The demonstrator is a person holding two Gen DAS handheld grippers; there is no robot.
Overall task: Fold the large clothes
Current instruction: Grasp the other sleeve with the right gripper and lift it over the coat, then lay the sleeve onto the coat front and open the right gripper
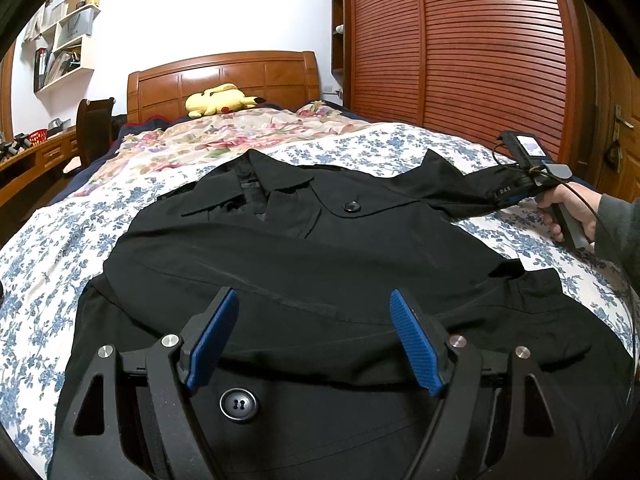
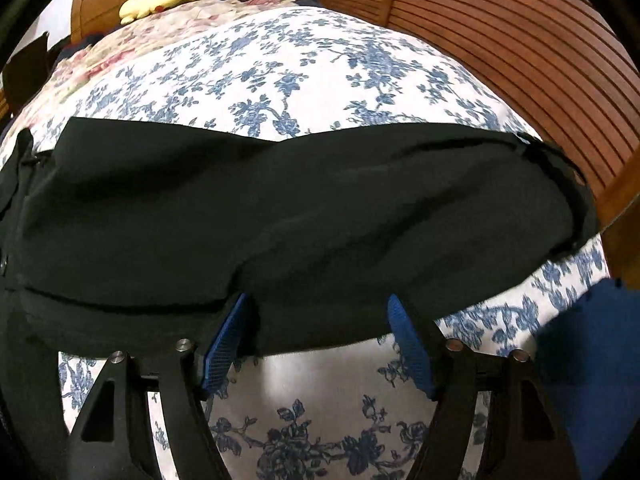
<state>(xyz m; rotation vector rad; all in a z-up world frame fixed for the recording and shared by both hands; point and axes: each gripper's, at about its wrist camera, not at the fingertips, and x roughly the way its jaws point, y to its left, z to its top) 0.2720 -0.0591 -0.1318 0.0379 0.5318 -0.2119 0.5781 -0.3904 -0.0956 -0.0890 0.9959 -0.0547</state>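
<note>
Coat (image 1: 304, 248), black and buttoned, lies spread flat on the bed (image 1: 60, 240) with its collar toward the headboard (image 1: 224, 76). Left claw (image 1: 314, 340) hovers released over the coat's lower front, blue pads apart, nothing between them. Right claw (image 2: 320, 336) is also spread wide, its tips at the edge of the outstretched sleeve (image 2: 280, 208), which lies across the blue-flowered sheet; the pads do not press the cloth.
</note>
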